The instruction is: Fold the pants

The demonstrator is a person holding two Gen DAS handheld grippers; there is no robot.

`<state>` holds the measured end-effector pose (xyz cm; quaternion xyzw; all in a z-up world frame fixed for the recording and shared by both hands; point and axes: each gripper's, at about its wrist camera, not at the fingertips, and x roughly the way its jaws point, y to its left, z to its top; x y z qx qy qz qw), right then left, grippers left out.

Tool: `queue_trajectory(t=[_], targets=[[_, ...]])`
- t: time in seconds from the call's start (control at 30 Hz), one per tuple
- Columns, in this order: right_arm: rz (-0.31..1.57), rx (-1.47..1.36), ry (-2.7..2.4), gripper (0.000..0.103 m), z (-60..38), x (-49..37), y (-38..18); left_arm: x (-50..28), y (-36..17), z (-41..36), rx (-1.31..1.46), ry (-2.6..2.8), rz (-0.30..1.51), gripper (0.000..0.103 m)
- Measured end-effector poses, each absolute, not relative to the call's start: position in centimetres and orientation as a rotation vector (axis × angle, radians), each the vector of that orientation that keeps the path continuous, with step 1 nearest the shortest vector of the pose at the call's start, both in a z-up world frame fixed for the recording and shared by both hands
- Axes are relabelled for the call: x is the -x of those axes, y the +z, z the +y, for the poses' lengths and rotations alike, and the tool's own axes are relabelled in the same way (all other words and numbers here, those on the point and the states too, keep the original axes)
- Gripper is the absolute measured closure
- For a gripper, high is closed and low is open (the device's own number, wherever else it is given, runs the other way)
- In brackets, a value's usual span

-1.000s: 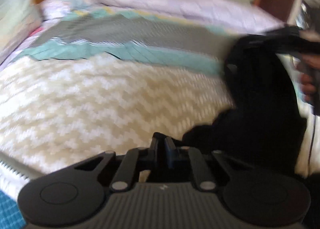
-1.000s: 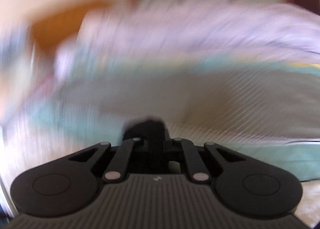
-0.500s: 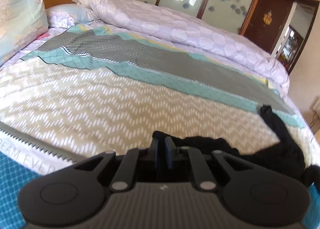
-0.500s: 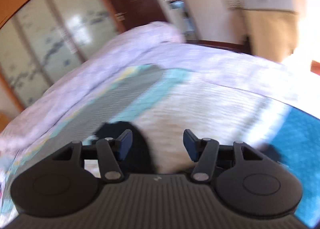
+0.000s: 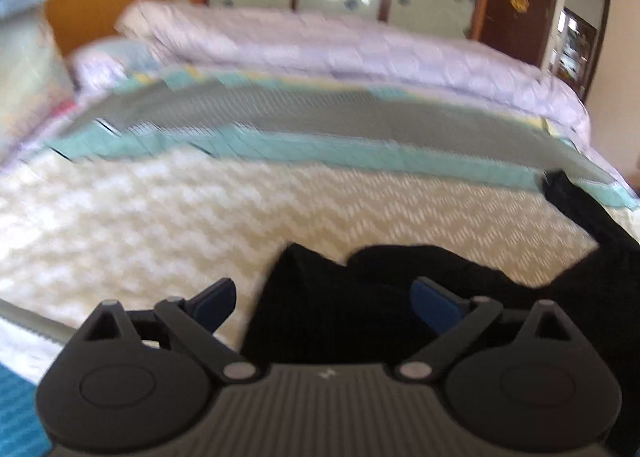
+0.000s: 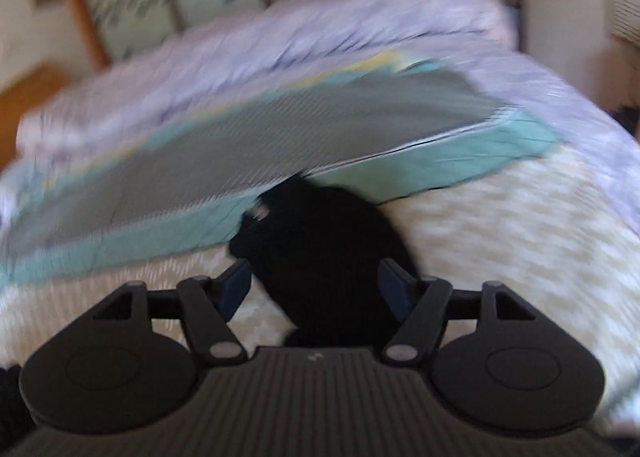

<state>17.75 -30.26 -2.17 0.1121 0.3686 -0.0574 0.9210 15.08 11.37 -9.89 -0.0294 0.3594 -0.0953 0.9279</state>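
Lying on the bedspread (image 5: 168, 217) — black pants (image 5: 360, 305), grippers apart.

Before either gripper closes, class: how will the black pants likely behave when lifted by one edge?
The pants lie in a rumpled heap with soft folds, so they will probably droop rather than hold shape. One leg trails away over the bedspread, so it would likely drag behind. The cloth looks thin, probably light.

Matt black cloth pants (image 5: 360, 309) on quilted cloth bedspread (image 5: 160, 225).
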Motion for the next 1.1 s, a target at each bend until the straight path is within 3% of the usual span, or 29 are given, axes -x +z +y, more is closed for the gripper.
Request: queue_trajectory(t=[0.07,0.13,0.17,0.2,0.23,0.3,0.43,0.67,0.9,1.1], targets=[[0.834,-0.104,-0.047,0.027,-26.9,-22.6,-4.3,-16.0,-10.8,10.5,0.039,-0.208,0.755,0.01],[0.9,-0.01,-0.038,0.03,-24.5,-26.4,-6.8,-16.7,-11.5,10.1,0.028,-0.21,0.763,0.042],[0.931,0.019,-0.038,0.036,-23.9,-27.7,-8.1,-17.3,-11.9,10.1,0.052,-0.237,0.798,0.071],[0.972,0.046,-0.053,0.058,-23.8,-28.8,-9.4,-17.9,-12.3,10.1,0.073,-0.241,0.834,0.094],[0.947,0.046,-0.062,0.089,-24.1,-28.7,-9.7,-18.2,-12.6,10.2,0.078,-0.232,0.849,0.094],[0.869,-0.06,-0.123,0.097,-26.5,-28.4,-7.7,-17.9,-11.9,10.6,0.071,-0.192,0.81,0.096],[0.569,-0.422,-0.24,0.097,-34.9,-22.7,-0.4,-16.1,-9.8,13.5,0.174,-0.153,0.725,0.096],[0.128,-0.606,-0.457,0.098,-43.3,-9.2,11.1,-13.2,-7.3,15.8,0.252,-0.074,0.641,0.096],[0.011,-0.57,-0.485,0.098,-43.0,-4.1,15.2,-10.7,-6.0,19.0,0.38,0.01,0.57,0.096],[0.095,-0.539,-0.463,0.098,-42.1,-7.0,13.2,-12.0,-5.5,19.2,0.378,0.014,0.567,0.097]])
